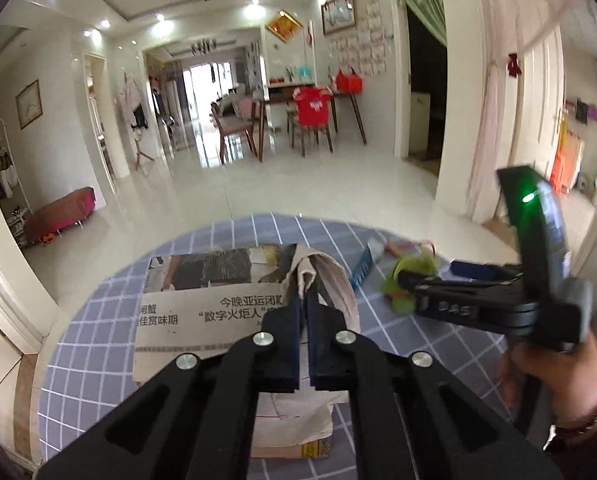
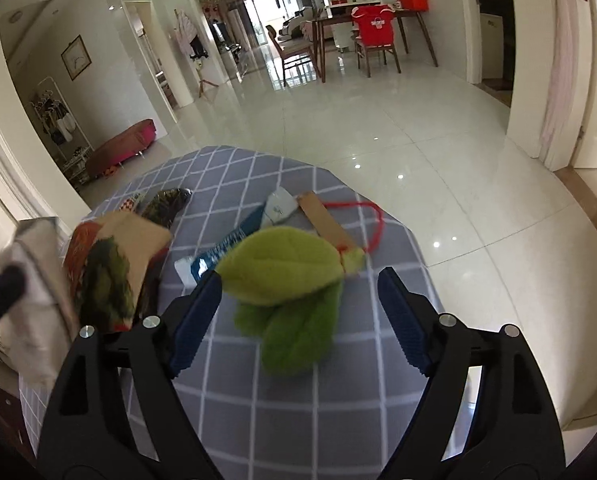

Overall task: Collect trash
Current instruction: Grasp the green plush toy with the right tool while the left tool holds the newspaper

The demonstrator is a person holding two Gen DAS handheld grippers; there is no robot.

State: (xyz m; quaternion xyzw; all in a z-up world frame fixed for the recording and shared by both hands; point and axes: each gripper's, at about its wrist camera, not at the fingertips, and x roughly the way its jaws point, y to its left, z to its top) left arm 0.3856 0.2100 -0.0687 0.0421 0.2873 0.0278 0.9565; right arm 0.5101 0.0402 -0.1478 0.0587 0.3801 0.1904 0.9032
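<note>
My left gripper (image 1: 307, 300) is shut on a folded edge of a newspaper (image 1: 202, 312) that lies on the grey checked tablecloth (image 1: 98, 360); the lifted fold rises beside the fingers. My right gripper (image 2: 298, 292) is open, its fingers on either side of green felt leaves (image 2: 282, 276) on the tablecloth (image 2: 258, 420). Behind the leaves lie a blue and white wrapper (image 2: 234, 244) and a brown card tag with a red string (image 2: 330, 220). The newspaper (image 2: 110, 272) shows at the left of the right wrist view. The right gripper's body (image 1: 490, 304) appears in the left wrist view by the leaves (image 1: 410, 276).
The round table's edge curves near the trash on the far side (image 2: 338, 176). Beyond it is a white tiled floor (image 2: 418, 140), a dining table with chairs (image 2: 378, 32), a red bench (image 2: 122, 144) and a coat rack at the left wall.
</note>
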